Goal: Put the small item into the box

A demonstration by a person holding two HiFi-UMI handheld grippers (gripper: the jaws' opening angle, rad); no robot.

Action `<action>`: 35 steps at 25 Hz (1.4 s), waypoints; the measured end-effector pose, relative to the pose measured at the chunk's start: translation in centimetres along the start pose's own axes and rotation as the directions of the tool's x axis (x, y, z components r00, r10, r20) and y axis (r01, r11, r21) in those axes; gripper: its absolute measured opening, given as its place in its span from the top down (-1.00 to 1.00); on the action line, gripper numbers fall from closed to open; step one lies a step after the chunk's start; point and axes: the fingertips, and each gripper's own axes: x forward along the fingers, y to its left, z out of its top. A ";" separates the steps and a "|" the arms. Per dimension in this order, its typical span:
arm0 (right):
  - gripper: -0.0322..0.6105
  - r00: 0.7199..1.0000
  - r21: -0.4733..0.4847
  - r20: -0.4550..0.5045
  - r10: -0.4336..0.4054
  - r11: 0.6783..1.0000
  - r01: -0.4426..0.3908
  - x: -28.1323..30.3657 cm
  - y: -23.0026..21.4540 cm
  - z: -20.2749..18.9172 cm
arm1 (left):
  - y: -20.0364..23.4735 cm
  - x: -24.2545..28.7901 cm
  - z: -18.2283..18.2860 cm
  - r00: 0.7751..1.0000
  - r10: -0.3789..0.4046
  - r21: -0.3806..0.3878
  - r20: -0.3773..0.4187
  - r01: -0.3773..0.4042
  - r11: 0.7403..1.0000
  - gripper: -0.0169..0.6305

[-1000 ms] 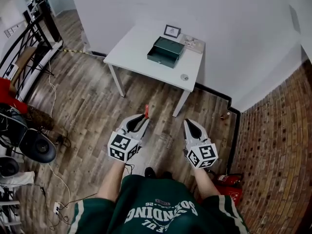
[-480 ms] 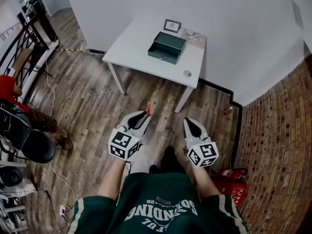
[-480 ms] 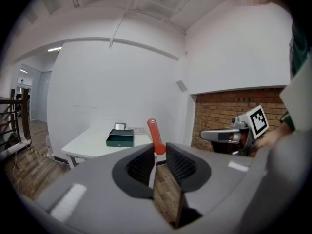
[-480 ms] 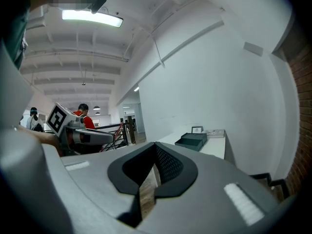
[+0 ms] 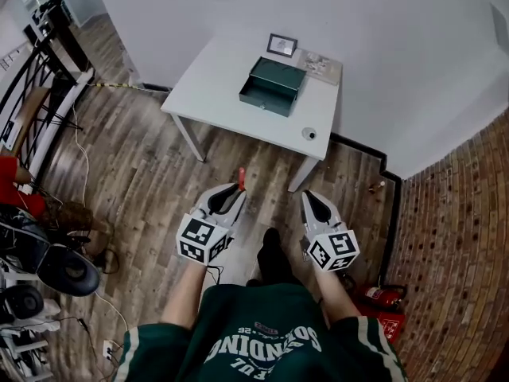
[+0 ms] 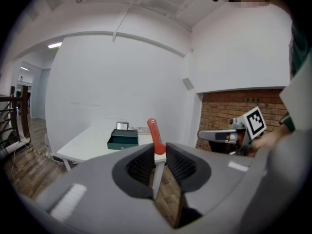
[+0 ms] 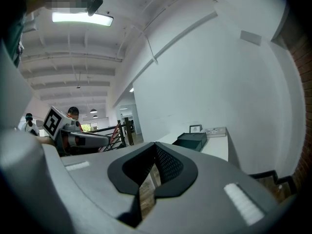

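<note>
Wooden floorboards (image 5: 143, 165) stretch from our feet to a white wall (image 5: 358, 22), with brick (image 5: 453, 237) on our right. Against the wall stands a white table (image 5: 215, 94) carrying a green box (image 5: 273, 86). Our left gripper (image 6: 159, 152) is clamped on the small red item (image 6: 155, 133), which pokes out past the jaw tips, over the floor and well apart from the box. Our right gripper (image 7: 155, 152) hangs beside it, jaws together on nothing.
</note>
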 end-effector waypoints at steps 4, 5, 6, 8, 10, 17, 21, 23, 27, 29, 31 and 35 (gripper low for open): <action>0.89 1.000 0.018 -0.006 0.025 1.000 -0.025 5.3 -2.7 1.2 | 3.6 4.1 1.7 1.000 0.021 -0.002 -0.012 -0.021 1.000 0.55; 0.89 0.999 0.023 -0.006 0.032 0.999 -0.031 6.6 -3.5 1.6 | 4.5 5.2 2.3 1.000 0.028 -0.004 -0.015 -0.028 1.000 0.55; 0.89 0.999 0.026 -0.004 0.036 0.999 -0.035 7.9 -4.4 2.2 | 5.4 6.4 2.9 0.999 0.034 -0.006 -0.016 -0.034 0.999 0.55; 0.89 0.999 0.032 -0.002 0.042 0.999 -0.042 10.4 -6.4 3.4 | 7.1 8.7 4.0 0.999 0.046 -0.009 -0.014 -0.046 0.999 0.55; 0.89 0.999 0.032 -0.003 0.051 0.998 -0.051 12.9 -8.1 4.3 | 8.6 10.7 5.0 0.998 0.056 -0.012 -0.012 -0.056 0.998 0.55; 0.89 0.996 0.030 -0.013 0.087 0.996 -0.086 19.3 -12.0 6.0 | 12.3 16.0 6.7 0.996 0.083 -0.025 -0.020 -0.083 0.996 0.55; 0.89 0.996 0.041 -0.016 0.089 0.995 -0.088 21.7 -13.4 6.2 | 13.7 17.8 7.0 0.996 0.082 -0.027 -0.031 -0.082 0.996 0.55; 0.89 0.996 0.046 -0.014 0.088 0.995 -0.088 23.0 -13.7 6.4 | 14.8 18.5 7.2 0.996 0.081 -0.025 -0.037 -0.082 0.996 0.55; 0.89 0.997 0.050 -0.021 0.071 0.996 -0.070 25.8 -14.4 6.2 | 17.4 20.5 7.7 0.997 0.059 -0.022 -0.040 -0.060 0.998 0.55; 0.89 0.998 0.050 -0.025 0.051 0.997 -0.050 27.5 -14.8 6.1 | 19.0 21.8 7.9 0.999 0.037 -0.020 -0.040 -0.038 0.999 0.55; 0.89 0.999 0.051 -0.022 0.030 0.998 -0.028 29.3 -14.9 6.1 | 20.9 23.2 8.3 0.999 0.010 -0.008 -0.041 -0.010 1.000 0.55; 0.89 0.999 0.054 -0.012 -0.041 0.998 0.042 33.5 -15.6 6.9 | 25.1 26.6 9.5 0.997 -0.063 0.030 -0.049 0.064 0.997 0.55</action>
